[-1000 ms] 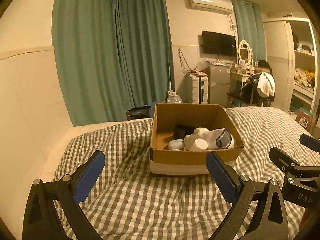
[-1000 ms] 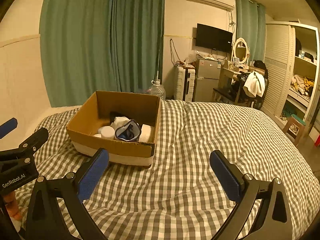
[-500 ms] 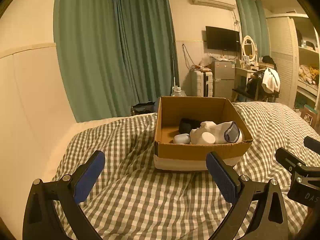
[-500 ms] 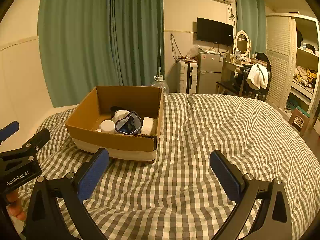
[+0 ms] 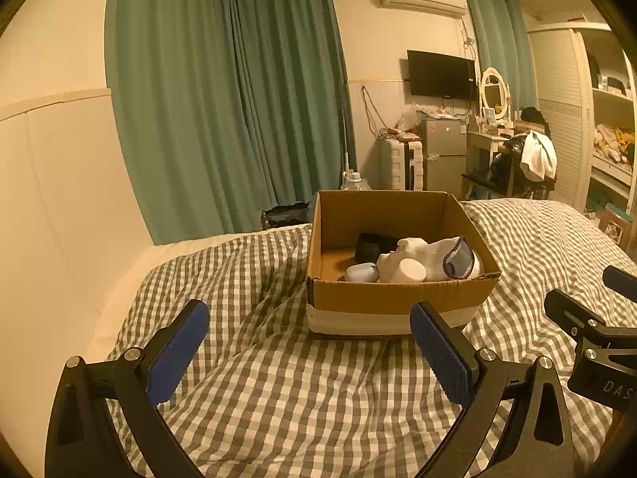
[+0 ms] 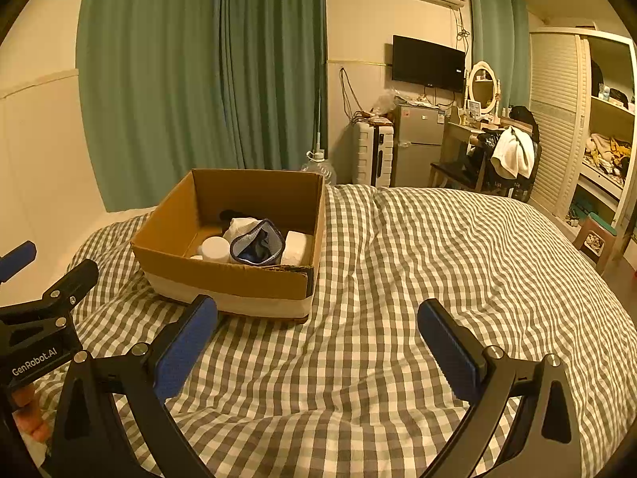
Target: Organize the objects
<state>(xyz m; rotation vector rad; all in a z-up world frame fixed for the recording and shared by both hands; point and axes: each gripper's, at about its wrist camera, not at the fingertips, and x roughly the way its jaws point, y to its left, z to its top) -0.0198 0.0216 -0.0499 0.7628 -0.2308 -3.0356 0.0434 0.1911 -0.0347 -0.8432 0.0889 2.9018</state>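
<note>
1. Left gripper (image 5: 308, 342) and right gripper (image 6: 316, 336): jaws apart, holding nothing, over the checked bed (image 6: 418, 271).
2. Cardboard box (image 5: 394, 298) holding items: straight ahead of left, ahead-left of right; left looks nearer.

Left tongs (image 5: 308, 340), right tongs (image 6: 318, 330), black frames, blue ribbed pads (image 6: 181, 352), silver screws, white GenRobot.AI lettering
</note>
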